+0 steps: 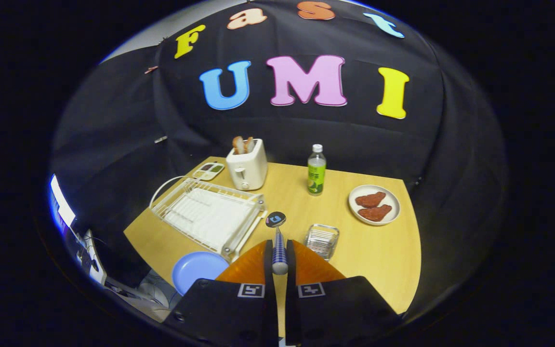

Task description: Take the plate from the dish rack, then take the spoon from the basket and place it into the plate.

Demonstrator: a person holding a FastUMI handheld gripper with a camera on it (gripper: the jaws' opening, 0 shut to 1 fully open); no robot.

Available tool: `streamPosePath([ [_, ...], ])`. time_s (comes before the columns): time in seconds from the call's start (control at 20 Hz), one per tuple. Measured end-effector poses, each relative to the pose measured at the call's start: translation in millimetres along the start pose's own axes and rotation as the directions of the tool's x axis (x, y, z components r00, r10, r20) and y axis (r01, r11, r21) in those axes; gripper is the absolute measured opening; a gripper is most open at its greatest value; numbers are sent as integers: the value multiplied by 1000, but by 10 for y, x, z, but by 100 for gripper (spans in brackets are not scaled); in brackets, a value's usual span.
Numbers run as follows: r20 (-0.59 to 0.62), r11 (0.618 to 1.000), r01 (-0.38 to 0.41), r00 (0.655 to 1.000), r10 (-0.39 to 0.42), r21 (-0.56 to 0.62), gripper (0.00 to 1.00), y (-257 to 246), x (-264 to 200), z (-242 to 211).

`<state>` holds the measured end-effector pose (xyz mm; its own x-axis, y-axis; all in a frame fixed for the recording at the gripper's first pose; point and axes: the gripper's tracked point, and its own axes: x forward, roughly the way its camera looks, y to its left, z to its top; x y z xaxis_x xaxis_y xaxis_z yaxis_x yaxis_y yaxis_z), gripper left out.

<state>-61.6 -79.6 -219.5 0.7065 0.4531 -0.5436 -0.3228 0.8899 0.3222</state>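
From the gripper view, the gripper [280, 258] is clamped on the spoon [278, 243] — a blue-and-white striped handle pinched between the two orange fingers [248, 265], with a dark round bowl at its far end pointing ahead over the light wooden table [374, 255].

Taking the white wire dish rack [210, 214] as the landmark: it stands bare of any plate, just ahead of the fingers and to their left. The round pale-blue plate [198, 270] lies flat on the table at the near corner of the rack, on the side towards the camera, close beside the left finger. The small clear ribbed basket [322, 240] sits on the far side of the spoon from the rack, and nothing is visible in it. Behind the rack stand a white toaster [247, 166] with bread in its slots and a small compartment tray [208, 170]; further off from the rack are a clear bottle with a green label [316, 169] and a white plate with two reddish-brown pieces [374, 205].

By my reading, plate and spoon are both taken (the rack and basket look bare), so the placing step is in hand. The next move calls for swinging left and down — across the rack's near corner — until the spoon hangs over the blue plate, then parting the fingers low enough that it does not bounce out.
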Motion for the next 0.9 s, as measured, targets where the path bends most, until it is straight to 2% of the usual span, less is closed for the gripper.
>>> streamPosePath([
  [0.25, -65, 990, -133, 989, 129, -56, 10, 794, 94, -409],
  [0.5, -174, 978, -193, 968, 178, -74, 10, 1292, 327, -1067],
  [0.75, -221, 971, -213, 958, 185, -111, 10, 1550, 622, -1523],
  [0.9, -227, 973, -194, 960, 162, -127, 10, 1571, 773, -1657],
])
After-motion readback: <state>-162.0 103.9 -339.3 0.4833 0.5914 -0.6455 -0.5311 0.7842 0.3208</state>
